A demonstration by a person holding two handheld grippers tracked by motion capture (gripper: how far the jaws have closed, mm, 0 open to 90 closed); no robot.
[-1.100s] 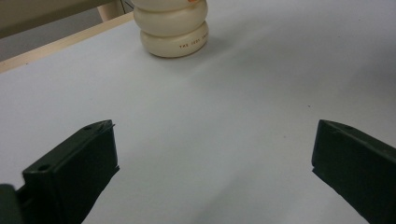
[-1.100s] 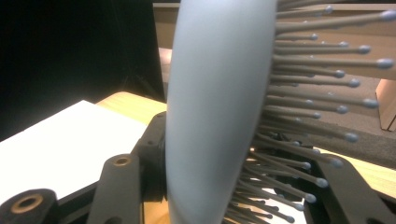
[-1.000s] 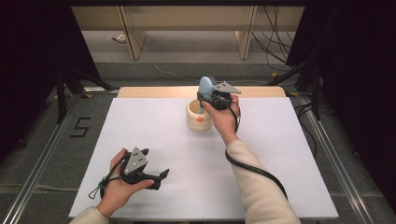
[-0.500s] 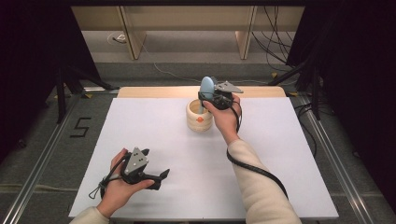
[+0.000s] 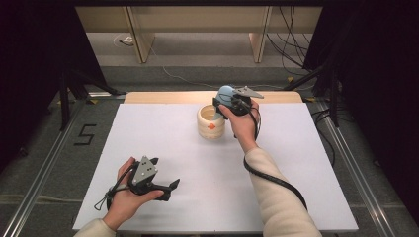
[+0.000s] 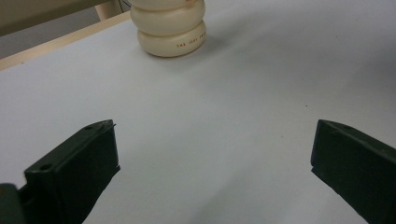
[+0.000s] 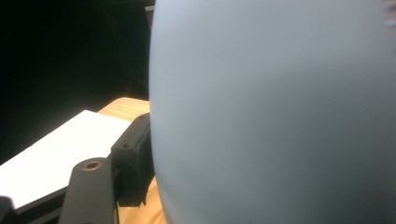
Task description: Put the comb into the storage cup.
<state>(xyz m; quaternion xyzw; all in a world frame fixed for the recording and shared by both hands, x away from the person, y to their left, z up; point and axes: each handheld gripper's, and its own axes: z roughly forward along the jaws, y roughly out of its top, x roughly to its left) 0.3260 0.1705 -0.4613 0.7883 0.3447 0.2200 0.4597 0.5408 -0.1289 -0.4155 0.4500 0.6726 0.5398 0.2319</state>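
A cream ribbed pot (image 5: pixel 211 121) with a small orange mark stands at the back middle of the white table (image 5: pixel 296 163). Just above its far right rim, my right gripper (image 5: pixel 225 102) is shut on a pale blue rounded object (image 5: pixel 226 92). In the right gripper view that blue object (image 7: pixel 275 116) is pressed against the left jaw and hides the other jaw. My left gripper (image 5: pixel 170 187) rests in a hand near the front left of the table, open and holding nothing. Its view (image 6: pixel 212 154) looks across bare table toward the pot (image 6: pixel 168 28).
A wooden strip (image 5: pixel 163 97) runs along the table's far edge. Metal rails (image 5: pixel 44 168) flank both sides, and cables (image 5: pixel 291 54) lie on the floor behind. A black cable (image 5: pixel 269 177) trails from the right gripper along the sleeve.
My right gripper, with the blue object in it, has shifted slightly to the right over the pot. The left gripper and the pot have not moved.
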